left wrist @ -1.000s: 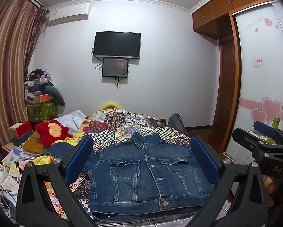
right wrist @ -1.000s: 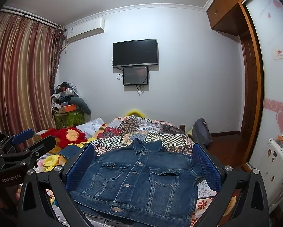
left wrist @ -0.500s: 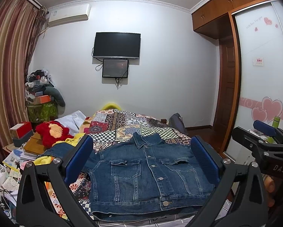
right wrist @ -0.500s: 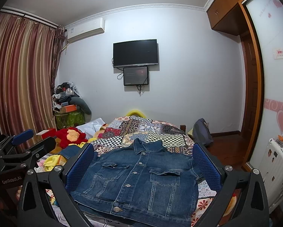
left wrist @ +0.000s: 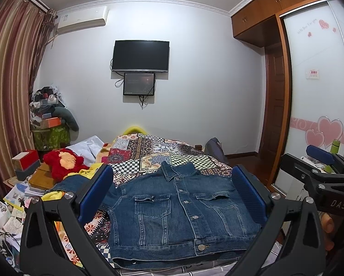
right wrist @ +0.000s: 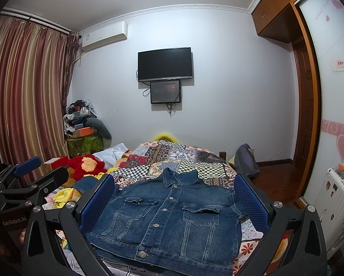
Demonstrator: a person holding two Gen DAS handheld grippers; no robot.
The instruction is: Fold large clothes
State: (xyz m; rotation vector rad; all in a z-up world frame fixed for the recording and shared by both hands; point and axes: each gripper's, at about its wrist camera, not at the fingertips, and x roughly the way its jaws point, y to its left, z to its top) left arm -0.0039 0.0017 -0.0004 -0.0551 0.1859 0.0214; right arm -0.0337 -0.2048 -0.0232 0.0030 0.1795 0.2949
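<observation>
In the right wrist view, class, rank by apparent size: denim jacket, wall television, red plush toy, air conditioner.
1. denim jacket, though nearness inflates it
2. wall television
3. air conditioner and red plush toy look similar; unranked.

One denim jacket (left wrist: 179, 209) on one bed (left wrist: 158, 147); two grippers, left (left wrist: 172, 197) and right (right wrist: 174, 200); two wall screens; one air conditioner (left wrist: 82, 19); one red plush toy (left wrist: 62, 162)

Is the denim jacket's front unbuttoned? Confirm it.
No, the denim jacket lies face up on the patchwork bedspread with its button placket closed from collar to hem.
</observation>
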